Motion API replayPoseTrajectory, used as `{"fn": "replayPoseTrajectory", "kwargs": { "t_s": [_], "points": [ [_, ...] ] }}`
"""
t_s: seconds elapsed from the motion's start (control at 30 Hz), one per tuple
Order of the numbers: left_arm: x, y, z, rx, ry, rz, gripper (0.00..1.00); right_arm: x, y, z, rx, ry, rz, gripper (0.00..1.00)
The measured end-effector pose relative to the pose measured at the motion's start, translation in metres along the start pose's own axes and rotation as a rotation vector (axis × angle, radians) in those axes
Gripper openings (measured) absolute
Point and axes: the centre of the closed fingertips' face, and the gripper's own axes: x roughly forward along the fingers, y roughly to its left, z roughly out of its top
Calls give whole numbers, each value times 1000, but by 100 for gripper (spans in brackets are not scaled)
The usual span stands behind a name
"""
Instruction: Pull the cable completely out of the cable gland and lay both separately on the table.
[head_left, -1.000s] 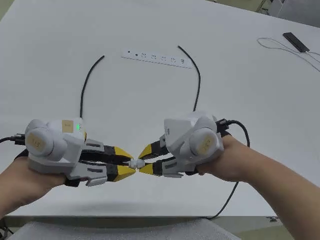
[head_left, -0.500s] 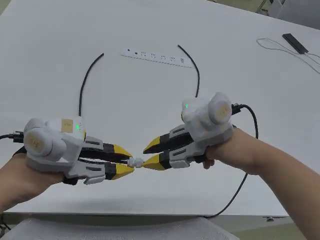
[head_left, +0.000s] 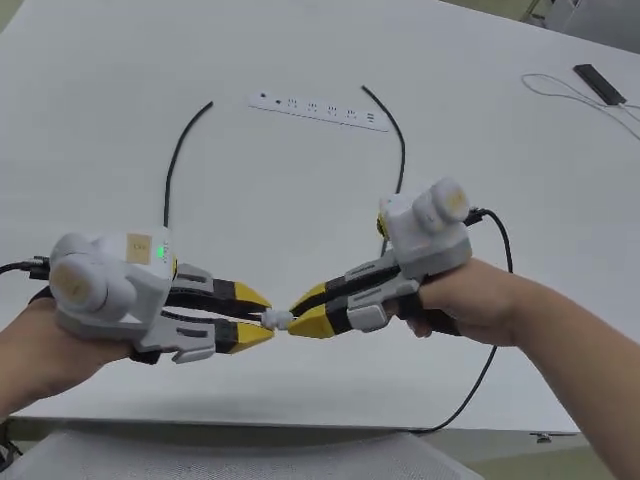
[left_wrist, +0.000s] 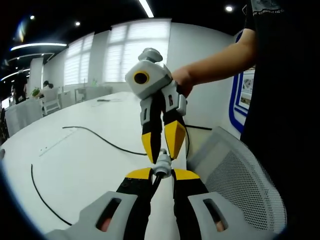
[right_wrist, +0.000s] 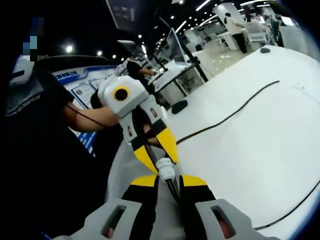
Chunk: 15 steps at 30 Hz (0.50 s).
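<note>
The cable gland sits between left tool and right tool, the power strip well behind.

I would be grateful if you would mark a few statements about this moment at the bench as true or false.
1. The left gripper and the right gripper meet tip to tip at the cable gland, held above the table. True.
2. The power strip is black. False: it is white.
3. The right gripper lies set down on the table. False: a hand holds it up, its tips at the cable gland.
4. A black cable lies on the table, left of the power strip. True.
</note>
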Motion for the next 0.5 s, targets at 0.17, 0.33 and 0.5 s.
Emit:
{"fn": "replayPoseTrajectory", "kwargs": {
  "t_s": [0.17, 0.33, 0.5],
  "points": [
    [0, -1, 1, 12, 3, -5, 15, 3, 5, 1, 27, -16, 44, 10],
    [1, -2, -1, 18, 13, -9, 15, 5, 7, -1, 21, -6, 47, 9],
    [1, -3, -2, 8, 14, -19, 15, 5, 8, -2, -31, 13, 37, 8]
  ]
}}
